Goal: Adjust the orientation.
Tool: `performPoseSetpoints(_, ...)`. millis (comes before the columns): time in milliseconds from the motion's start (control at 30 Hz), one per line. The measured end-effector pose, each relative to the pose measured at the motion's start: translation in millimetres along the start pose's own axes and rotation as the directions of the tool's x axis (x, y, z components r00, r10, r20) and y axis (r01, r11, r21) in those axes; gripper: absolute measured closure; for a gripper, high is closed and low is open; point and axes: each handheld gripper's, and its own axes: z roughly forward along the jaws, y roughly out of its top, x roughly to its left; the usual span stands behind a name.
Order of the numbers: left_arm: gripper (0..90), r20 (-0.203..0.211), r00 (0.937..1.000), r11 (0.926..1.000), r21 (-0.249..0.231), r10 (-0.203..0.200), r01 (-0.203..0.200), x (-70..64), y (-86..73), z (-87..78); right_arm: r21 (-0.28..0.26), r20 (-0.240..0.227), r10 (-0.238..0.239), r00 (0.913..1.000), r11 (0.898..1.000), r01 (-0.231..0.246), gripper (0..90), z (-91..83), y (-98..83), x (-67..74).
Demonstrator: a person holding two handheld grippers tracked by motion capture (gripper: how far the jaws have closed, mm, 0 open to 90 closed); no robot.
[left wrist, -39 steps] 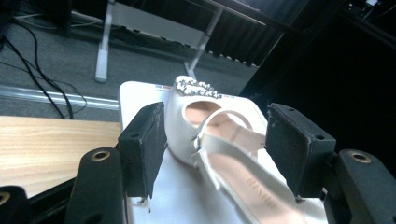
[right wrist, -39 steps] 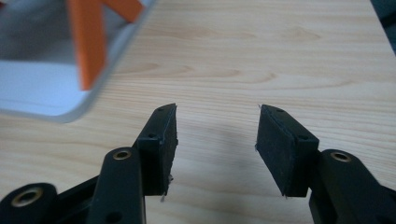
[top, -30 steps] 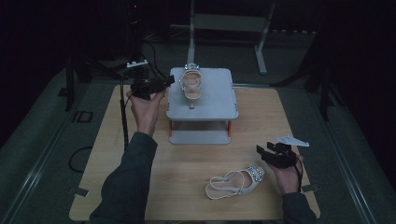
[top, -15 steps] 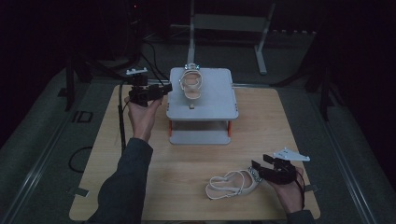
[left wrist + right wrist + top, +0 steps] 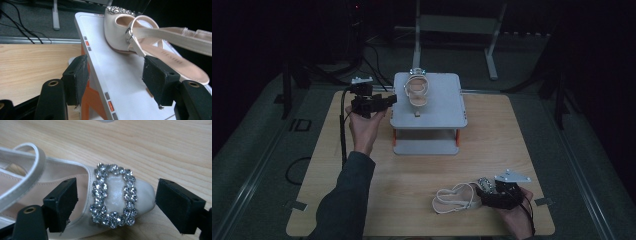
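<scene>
Dim high view (close-ups brighter)

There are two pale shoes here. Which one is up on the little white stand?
The shoe farther from the person lies on top of the white stand, beside the left tongs. The other shoe lies on the wooden table, by the right tongs.

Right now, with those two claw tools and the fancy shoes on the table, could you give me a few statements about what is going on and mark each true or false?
1. One shoe sits on top of the grey stand. True.
2. The right gripper is clamped tight on the other shoe. False: its jaws have just been opening and stand wide apart, the shoe's toe between them with gaps on both sides.
3. The shoe on the table has a sparkly buckle at its toe. True.
4. The left gripper holds the shoe on the stand. False: its jaws are open and short of that shoe.
</scene>
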Motion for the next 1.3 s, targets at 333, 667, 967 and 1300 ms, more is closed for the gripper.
performPoseSetpoints(333,38.1,-0.002,0.9999,0.9998,0.013,-0.013,0.013,18.1,-14.6,-3.3,0.02,0.001,-0.008,1.0,1.0,0.008,24.5,2.5,0.5,-5.1)
performPoseSetpoints(667,38.1,-0.054,0.9985,0.9999,0.016,-0.004,0.005,37.7,-36.6,2.4,0.016,0.041,-0.023,0.9989,1.0,0.023,25.9,10.2,9.2,-15.0)
performPoseSetpoints(967,38.3,-0.111,0.9934,0.9993,0.02,-0.028,0.031,55.9,-56.2,21.0,0.018,0.019,-0.006,0.9998,1.0,0.006,32.5,19.7,19.5,-33.3)
performPoseSetpoints(1300,38.9,-0.192,0.9805,0.9964,0.065,-0.04,0.053,73.3,-86.4,52.9,0.017,0.004,0.051,0.9987,0.999,-0.051,39.2,40.5,40.4,-65.0)
